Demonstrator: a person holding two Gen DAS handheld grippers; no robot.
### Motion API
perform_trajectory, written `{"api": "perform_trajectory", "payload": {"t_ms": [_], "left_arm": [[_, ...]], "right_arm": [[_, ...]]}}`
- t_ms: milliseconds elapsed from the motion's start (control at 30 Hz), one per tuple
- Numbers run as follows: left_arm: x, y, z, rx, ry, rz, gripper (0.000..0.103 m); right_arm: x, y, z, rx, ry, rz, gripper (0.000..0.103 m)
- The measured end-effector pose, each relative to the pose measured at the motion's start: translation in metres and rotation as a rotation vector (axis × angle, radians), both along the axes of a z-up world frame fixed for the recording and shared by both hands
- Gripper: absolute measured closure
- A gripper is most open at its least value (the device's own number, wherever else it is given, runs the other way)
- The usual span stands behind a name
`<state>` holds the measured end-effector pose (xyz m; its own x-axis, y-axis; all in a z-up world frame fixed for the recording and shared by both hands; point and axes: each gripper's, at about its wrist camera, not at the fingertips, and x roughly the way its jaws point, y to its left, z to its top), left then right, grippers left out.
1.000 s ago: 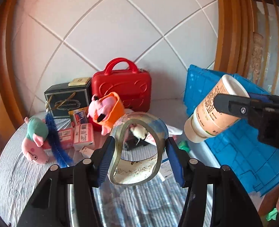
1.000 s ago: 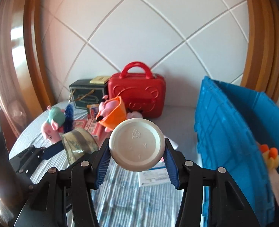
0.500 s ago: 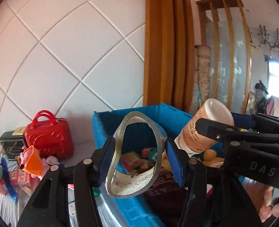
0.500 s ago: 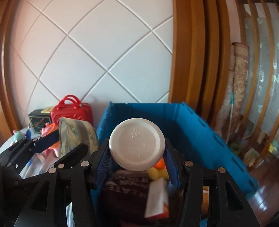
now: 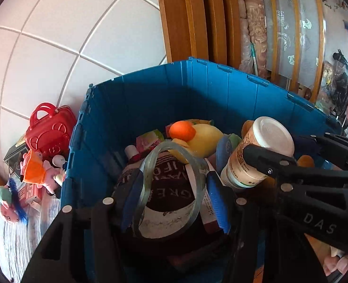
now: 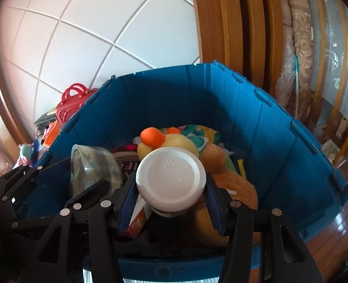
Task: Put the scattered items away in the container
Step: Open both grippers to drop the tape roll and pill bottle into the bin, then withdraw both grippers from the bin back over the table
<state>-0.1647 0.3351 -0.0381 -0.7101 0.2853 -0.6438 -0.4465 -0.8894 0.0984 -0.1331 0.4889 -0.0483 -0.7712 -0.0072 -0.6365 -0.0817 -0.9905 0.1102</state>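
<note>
My left gripper [image 5: 174, 195] is shut on a clear tape roll [image 5: 169, 188] and holds it over the blue crate [image 5: 221, 89]. My right gripper [image 6: 170, 195] is shut on a white-capped bottle [image 6: 171, 179] over the same crate [image 6: 268, 122]. The bottle [image 5: 256, 155] and the right gripper show at the right of the left wrist view. The tape roll [image 6: 91, 167] shows at the left of the right wrist view. The crate holds a yellow duck plush [image 5: 197, 139], a dark printed bag [image 5: 171, 188], boxes and other soft toys.
On the striped table at the left stand a red toy case [image 5: 48, 132], a dark gift box, a pink pig plush with an orange dress [image 5: 37, 169], small pink boxes and another pig plush [image 5: 6, 202]. Wooden door frames rise behind the crate.
Both grippers have swung right from the table to above the crate, carrying the tape roll and the bottle, and have tilted down toward the crate's contents.
</note>
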Motion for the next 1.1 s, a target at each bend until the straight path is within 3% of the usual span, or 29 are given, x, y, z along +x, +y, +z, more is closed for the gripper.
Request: {"api": "perform_trajectory", "payload": {"t_ms": [33,167,300,333,467,500,700,800,1000,1100], "left_arm": [[0.001,0.0,-0.001,-0.002,-0.003,0.006,0.047],[0.005,-0.006,-0.002,0.001,-0.01,0.025,0.029],[0.015,-0.011,0.002,-0.004,0.012,0.023,0.028],[0.016,-0.013,0.003,0.002,0.01,0.025,0.028],[0.023,-0.031,0.015,0.047,0.023,0.042,0.027],[0.026,-0.037,0.019,0.057,0.035,0.05,0.027],[0.05,-0.082,0.038,0.138,0.082,0.094,0.027],[0.062,-0.105,0.044,0.138,0.091,0.137,0.027],[0.09,-0.142,0.049,0.121,0.09,0.183,0.027],[0.099,-0.158,0.05,0.163,0.061,0.172,0.027]], "right_arm": [[0.002,-0.001,0.0,0.003,-0.002,0.003,0.051],[0.005,-0.001,-0.003,-0.001,-0.008,-0.002,0.051],[0.01,-0.002,-0.002,-0.001,-0.012,-0.013,0.05],[0.01,-0.002,-0.001,0.007,-0.011,-0.025,0.045],[0.028,-0.004,0.01,0.027,0.039,-0.073,0.005],[0.035,-0.005,0.015,0.04,0.054,-0.084,0.003],[0.071,-0.021,0.043,0.073,0.132,-0.138,0.0],[0.088,-0.041,0.048,0.105,0.143,-0.163,0.0],[0.12,-0.087,0.049,0.09,0.149,-0.13,0.0],[0.133,-0.109,0.05,0.089,0.15,-0.106,0.0]]}}
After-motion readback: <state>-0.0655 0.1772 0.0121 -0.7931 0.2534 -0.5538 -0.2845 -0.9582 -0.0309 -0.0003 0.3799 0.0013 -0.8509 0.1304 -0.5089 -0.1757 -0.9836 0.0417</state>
